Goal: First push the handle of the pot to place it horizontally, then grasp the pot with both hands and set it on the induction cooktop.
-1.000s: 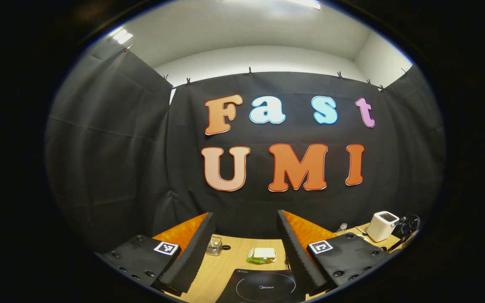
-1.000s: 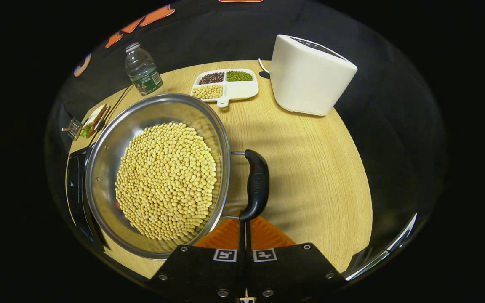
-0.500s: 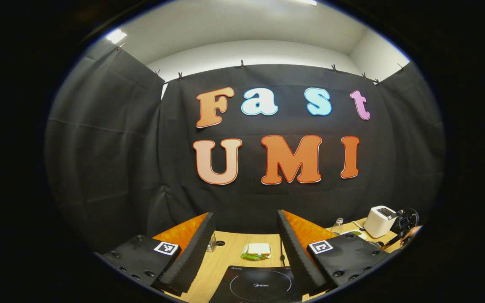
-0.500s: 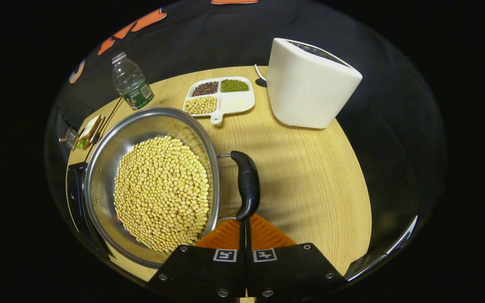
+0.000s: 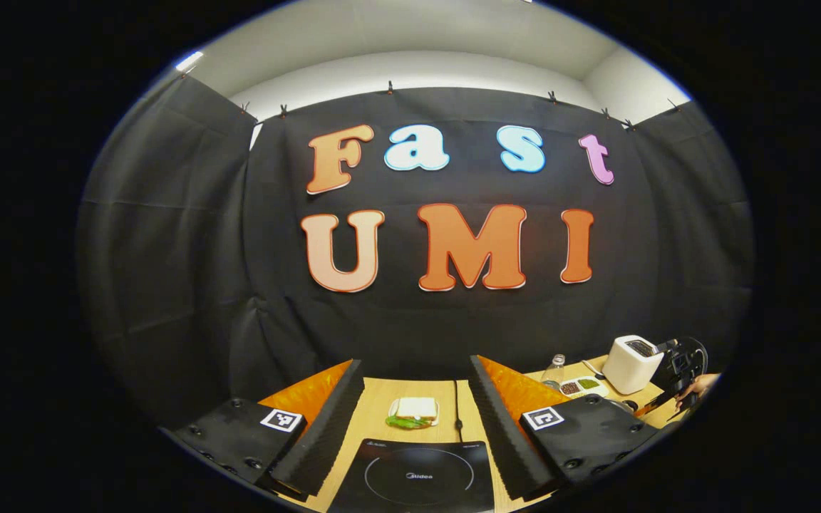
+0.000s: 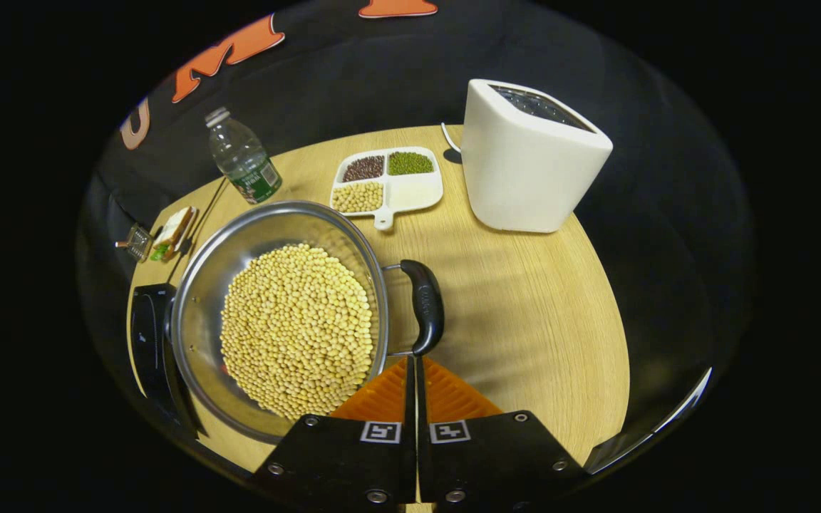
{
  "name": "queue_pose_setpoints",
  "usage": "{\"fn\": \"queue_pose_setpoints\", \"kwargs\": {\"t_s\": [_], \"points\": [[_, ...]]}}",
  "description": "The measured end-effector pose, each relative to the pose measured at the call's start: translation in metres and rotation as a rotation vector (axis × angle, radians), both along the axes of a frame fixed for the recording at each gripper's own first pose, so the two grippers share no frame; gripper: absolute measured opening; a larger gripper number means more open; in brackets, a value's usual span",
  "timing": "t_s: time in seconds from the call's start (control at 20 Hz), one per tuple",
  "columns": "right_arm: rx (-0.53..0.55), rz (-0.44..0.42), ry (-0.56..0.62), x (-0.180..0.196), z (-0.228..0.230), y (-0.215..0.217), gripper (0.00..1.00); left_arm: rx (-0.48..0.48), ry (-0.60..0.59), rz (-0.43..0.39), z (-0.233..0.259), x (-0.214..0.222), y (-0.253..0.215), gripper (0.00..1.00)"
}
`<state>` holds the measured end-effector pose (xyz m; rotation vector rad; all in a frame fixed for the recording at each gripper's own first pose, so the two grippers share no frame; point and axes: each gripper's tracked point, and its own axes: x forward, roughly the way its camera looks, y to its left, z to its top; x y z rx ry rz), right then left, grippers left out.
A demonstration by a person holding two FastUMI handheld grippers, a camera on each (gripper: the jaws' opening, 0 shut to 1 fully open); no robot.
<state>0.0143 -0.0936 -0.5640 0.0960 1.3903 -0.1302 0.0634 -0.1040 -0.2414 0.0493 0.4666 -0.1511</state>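
Right tool [image 6: 416, 370], fingers pressed together and empty, points its tip at the near end of the black handle [image 6: 425, 306] of the pot [image 6: 279, 313], which sits full of soybeans on the wooden surface [image 6: 524, 313] beside the induction cooktop [image 6: 147, 335]. Judging by that, the push is under way; the 2-handed lift remains. Left tool [image 5: 414, 413] hovers with fingers apart above the cooktop. A toaster [image 6: 528, 157], divided bean dish [image 6: 389, 182], bottle [image 6: 243, 157] and sandwich [image 5: 414, 411] stand clear of the route.
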Motion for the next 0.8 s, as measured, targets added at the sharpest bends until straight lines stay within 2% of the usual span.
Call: {"fn": "queue_pose_setpoints", "kwargs": {"t_s": [0.15,0.25,0.3,0.35,0.4,0.5,0.6,0.75,0.8], "points": [[0.002,0.023,-0.067,0.015,0.027,0.001,0.08,-0.023,0.108,-0.064,-0.038,-0.004,-0.035,0.97],[0.017,0.027,-0.088,0.023,0.038,0.008,0.23,-0.038,0.178,-0.104,-0.06,-0.007,-0.056,0.97],[0.03,0.028,-0.091,0.025,0.041,0.013,0.37,-0.043,0.208,-0.118,-0.072,-0.008,-0.067,0.97],[0.045,0.031,-0.09,0.026,0.043,0.016,0.44,-0.044,0.239,-0.13,-0.082,-0.009,-0.076,0.97],[0.053,0.037,-0.085,0.027,0.043,0.02,0.57,-0.046,0.268,-0.138,-0.092,-0.011,-0.086,0.97],[0.055,0.05,-0.09,0.031,0.042,0.022,0.72,-0.052,0.333,-0.16,-0.114,-0.017,-0.109,0.95],[0.063,0.051,-0.089,0.034,0.039,0.024,0.78,-0.056,0.403,-0.182,-0.137,-0.024,-0.129,0.97],[0.059,0.055,-0.074,0.037,0.027,0.02,0.83,-0.068,0.519,-0.226,-0.178,-0.039,-0.164,0.95],[0.057,0.054,-0.067,0.037,0.023,0.018,0.85,-0.067,0.555,-0.239,-0.192,-0.044,-0.175,0.97]]}}
